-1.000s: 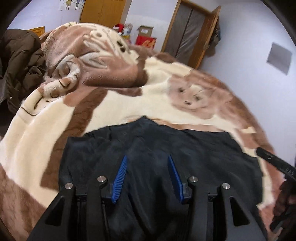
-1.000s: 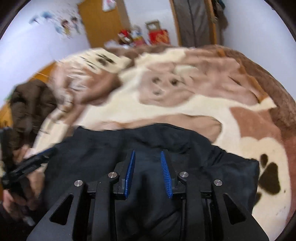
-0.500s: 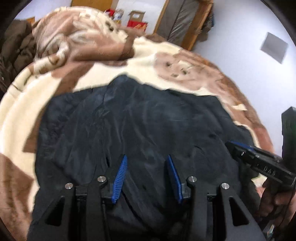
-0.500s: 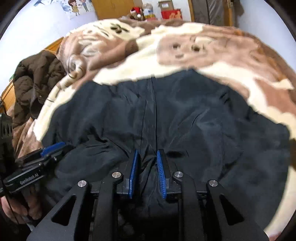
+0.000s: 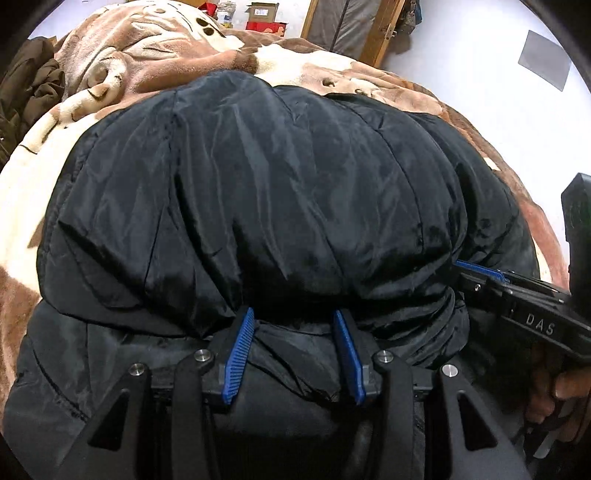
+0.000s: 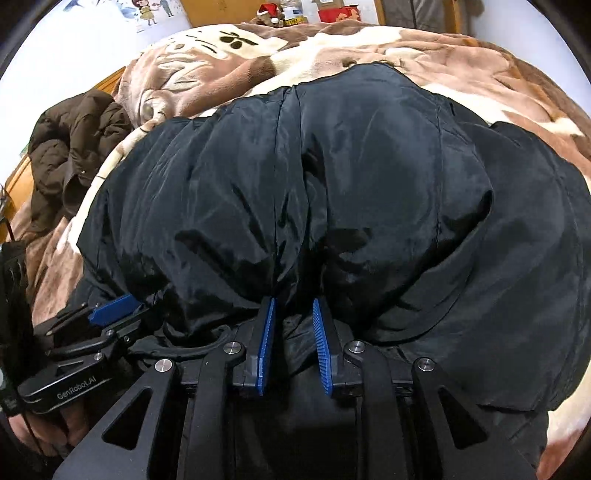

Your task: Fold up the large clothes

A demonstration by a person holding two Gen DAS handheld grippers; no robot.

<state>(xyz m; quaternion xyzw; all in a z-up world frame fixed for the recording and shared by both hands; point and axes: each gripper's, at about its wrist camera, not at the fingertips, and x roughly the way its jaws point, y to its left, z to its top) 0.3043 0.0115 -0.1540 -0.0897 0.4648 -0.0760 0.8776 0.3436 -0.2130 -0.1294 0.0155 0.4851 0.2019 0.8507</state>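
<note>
A large black padded jacket (image 5: 288, 184) lies spread on a brown and cream blanket (image 5: 155, 55) on a bed. It also fills the right wrist view (image 6: 351, 177). My left gripper (image 5: 293, 321) is open, its blue pads pushed under a puffed fold at the jacket's near edge, with cloth between them. My right gripper (image 6: 293, 306) has its pads closer together, partly open, with a seam of the jacket between them. Each gripper shows in the other's view: the right one at the jacket's right (image 5: 480, 269), the left one at its left (image 6: 114, 306).
A dark brown coat (image 6: 74, 147) lies heaped on the bed at the far left. Boxes and toys (image 5: 258, 18) stand by the far wall next to a wooden door (image 5: 369, 29). The blanket's far half lies beyond the jacket.
Both grippers have moved down and forward to the jacket's near edge. The jacket's near edge has bunched into a puffed fold. The right gripper's pads have narrowed.
</note>
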